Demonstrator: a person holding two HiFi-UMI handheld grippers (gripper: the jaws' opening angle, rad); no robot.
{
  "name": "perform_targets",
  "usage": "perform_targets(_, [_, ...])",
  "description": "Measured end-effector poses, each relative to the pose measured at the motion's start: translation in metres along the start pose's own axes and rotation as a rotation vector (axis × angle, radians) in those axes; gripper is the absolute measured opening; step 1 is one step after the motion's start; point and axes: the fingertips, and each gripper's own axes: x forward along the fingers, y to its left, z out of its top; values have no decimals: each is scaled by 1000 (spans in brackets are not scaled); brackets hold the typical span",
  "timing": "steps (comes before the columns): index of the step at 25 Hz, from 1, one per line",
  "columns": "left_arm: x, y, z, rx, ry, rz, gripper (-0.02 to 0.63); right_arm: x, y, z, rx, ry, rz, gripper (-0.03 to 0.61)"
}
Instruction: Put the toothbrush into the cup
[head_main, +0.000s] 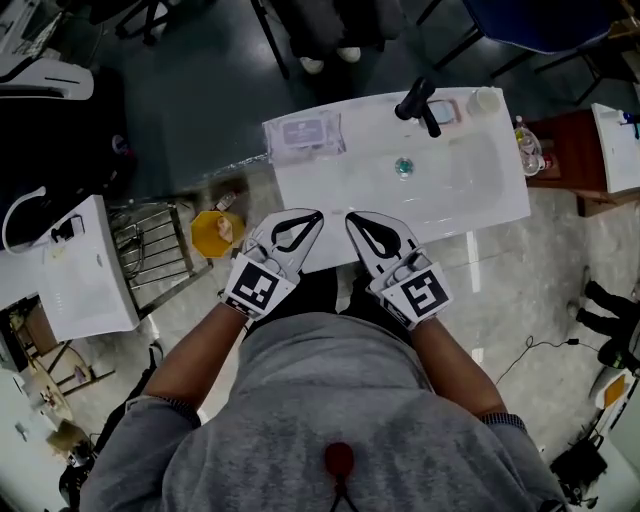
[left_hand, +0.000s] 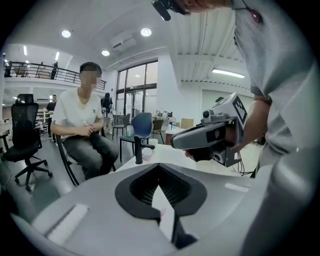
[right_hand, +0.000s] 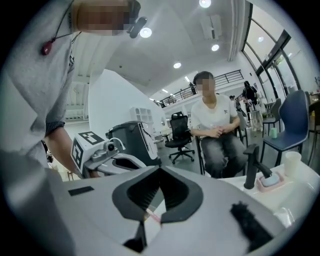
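A white cup (head_main: 484, 100) stands at the back right corner of the white sink top (head_main: 500, 200), to the right of the black faucet (head_main: 418, 103). The cup also shows in the right gripper view (right_hand: 291, 162) and, small, in the left gripper view (left_hand: 151, 142). I cannot make out a toothbrush in any view. My left gripper (head_main: 318, 215) (left_hand: 159, 166) and right gripper (head_main: 351, 217) (right_hand: 160, 169) hover side by side over the sink's front edge. Both are shut with nothing between the jaws. Each gripper shows in the other's view.
A pink soap dish (head_main: 445, 110) sits between faucet and cup, and a wipes packet (head_main: 305, 133) lies at the sink's back left. A yellow bin (head_main: 216, 233) and a wire rack (head_main: 150, 255) stand left of the sink. A person sits on a chair (left_hand: 80, 135) beyond it.
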Motion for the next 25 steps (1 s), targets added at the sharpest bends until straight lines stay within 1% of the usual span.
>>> perform_targets(2, [10, 1, -17, 47, 42, -49, 22, 5, -6, -10, 13, 9, -27, 6])
perform_targets(3, [14, 1, -28, 57, 76, -71, 31, 7, -8, -14, 18, 13, -40, 6])
perform_targets(6, [26, -1, -68, 76, 212, -126, 36, 10, -13, -25, 36, 25, -75, 6])
perform_targets(8, [32, -2, -87, 114, 288, -153, 37, 10, -15, -31, 45, 27, -93, 6])
perform_targets(11, [41, -1, -105, 160, 372, -187, 41, 11, -17, -44, 63, 29, -111, 6])
perform_targets(13, [46, -1, -117, 181, 430, -215, 55, 11, -19, -54, 76, 43, -123, 6])
perform_targets(19, [55, -4, -159, 223, 667, -336, 75, 16, -26, -74, 96, 74, -169, 6])
perform_targets(23, [63, -2, -176, 274, 761, -364, 85, 17, -31, -80, 111, 79, -183, 6])
perform_targets(25, [65, -4, -184, 275, 807, -390, 98, 17, -33, -82, 121, 83, -187, 6])
